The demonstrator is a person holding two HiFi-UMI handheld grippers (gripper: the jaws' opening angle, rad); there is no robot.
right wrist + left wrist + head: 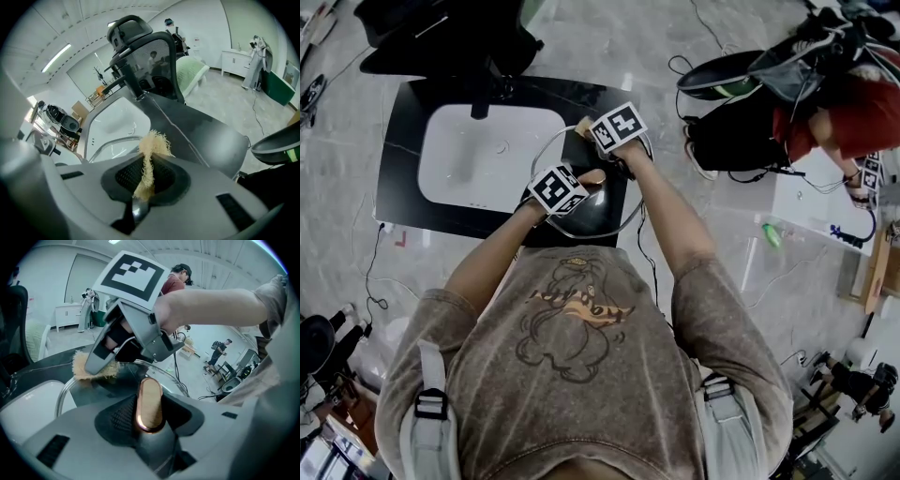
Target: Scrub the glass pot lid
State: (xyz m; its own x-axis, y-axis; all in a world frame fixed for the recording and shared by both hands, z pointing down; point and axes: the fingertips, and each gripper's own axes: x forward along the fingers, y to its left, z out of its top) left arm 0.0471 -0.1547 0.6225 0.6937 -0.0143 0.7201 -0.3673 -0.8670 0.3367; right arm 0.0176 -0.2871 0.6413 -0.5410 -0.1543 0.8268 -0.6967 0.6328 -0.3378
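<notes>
The glass pot lid (546,145) is held over the black counter just right of the sink. My left gripper (581,185) is shut on the lid's copper-rimmed wooden knob (149,405), which stands upright between the jaws of the left gripper (149,420). My right gripper (592,129) is shut on a tan fibrous scrub pad (150,157). In the left gripper view, that pad (90,366) lies against the far edge of the lid (93,390) under the right gripper (108,357). The lid's rim (110,143) shows just below the pad in the right gripper view.
A white sink (487,155) is set in the black counter (398,159), with a dark faucet (480,105) at its back. A black office chair (441,37) stands behind it. Bags (741,103), cables and a person in red (853,108) are on the floor to the right.
</notes>
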